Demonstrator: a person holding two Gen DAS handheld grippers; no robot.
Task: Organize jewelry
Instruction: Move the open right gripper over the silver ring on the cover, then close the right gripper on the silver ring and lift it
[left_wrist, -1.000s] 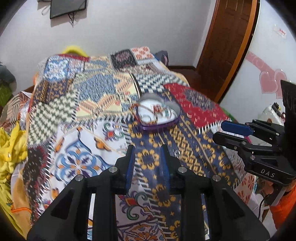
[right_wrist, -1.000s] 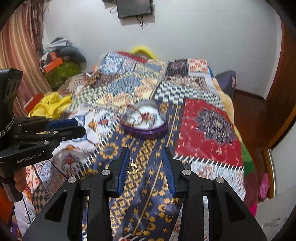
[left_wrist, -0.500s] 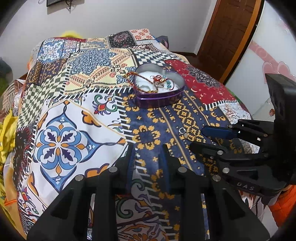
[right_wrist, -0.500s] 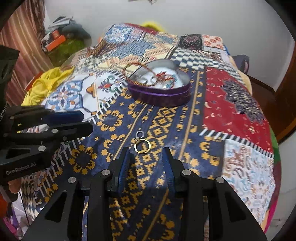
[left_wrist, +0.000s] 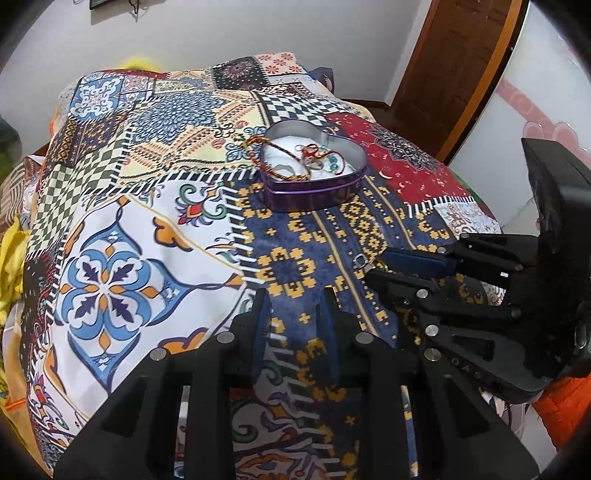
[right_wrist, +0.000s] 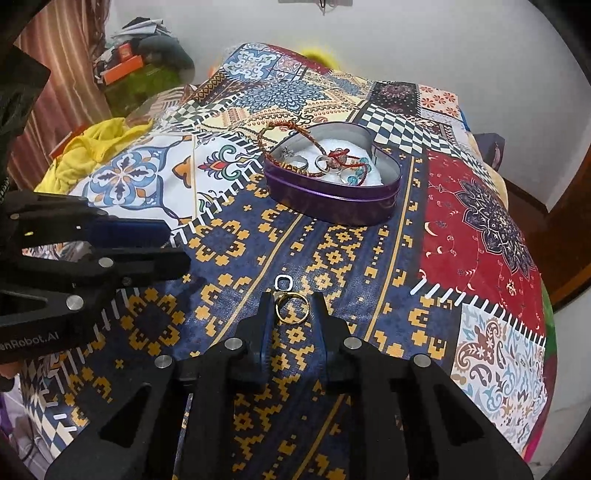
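Gold ring is bracketed flat on the quilt between the spread fingertips of the right gripper, silver square ring just ahead; left gripper also spread, idle; ring could be skidded or cloth pinched if closed unevenly.

We read two markings: "nRobot.AI", cut off at the frame edge, on the left gripper; "DAS" on the right gripper.
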